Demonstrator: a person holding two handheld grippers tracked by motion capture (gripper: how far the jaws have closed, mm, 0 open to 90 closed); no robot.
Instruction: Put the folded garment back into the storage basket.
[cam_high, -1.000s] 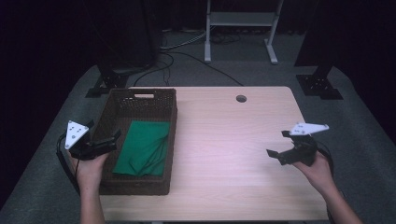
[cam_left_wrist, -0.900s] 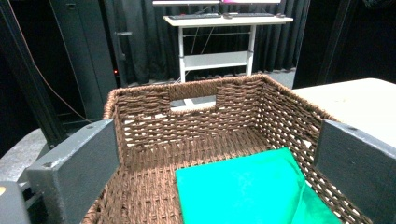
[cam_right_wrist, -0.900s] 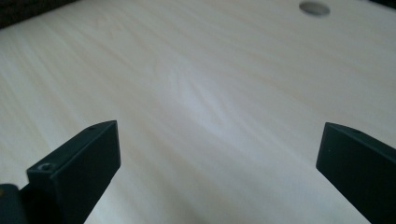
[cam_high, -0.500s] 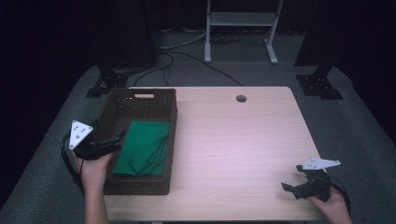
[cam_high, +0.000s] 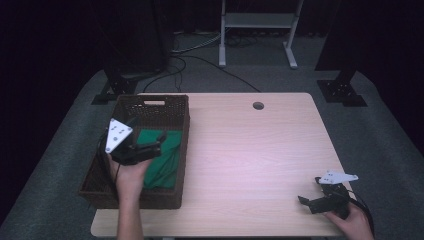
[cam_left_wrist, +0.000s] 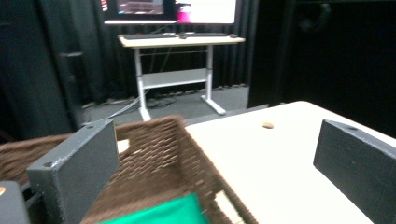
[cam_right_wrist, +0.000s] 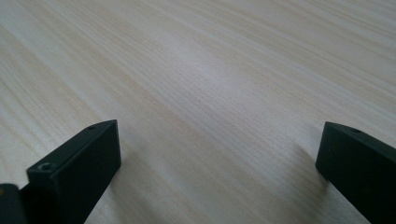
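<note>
a: where's the left gripper (cam_high: 150, 150) now?

b: hanging over the brown woven basket (cam_high: 165, 107), tipped toward its far end, with nothing between its jaws. in the left gripper view they stand wide apart, one over the weave and one over bare wood.

a: and the green cloth (cam_high: 162, 160)?

b: lying rumpled on the basket floor, right under that gripper and a little nearer the person than its tips. you catch a corner of the green cloth (cam_left_wrist: 163, 212) at the bottom of the left gripper view, low between the jaws. it isn't touched yet, as far as i can tell.

a: why hold the jaws so wide?

b: my guess is it's readying to come down on a fold of the fabric; a wide mouth takes a soft heap more easily, and coming from above clears the basket walls.

a: the right gripper (cam_high: 315, 202)?

b: parked near the table (cam_high: 250, 150) edge closest to the person, well apart from the basket. its jaws are spread too, holding nothing, with plain woodgrain ahead of them. it looks kept out of the way, low over the wood.
</note>
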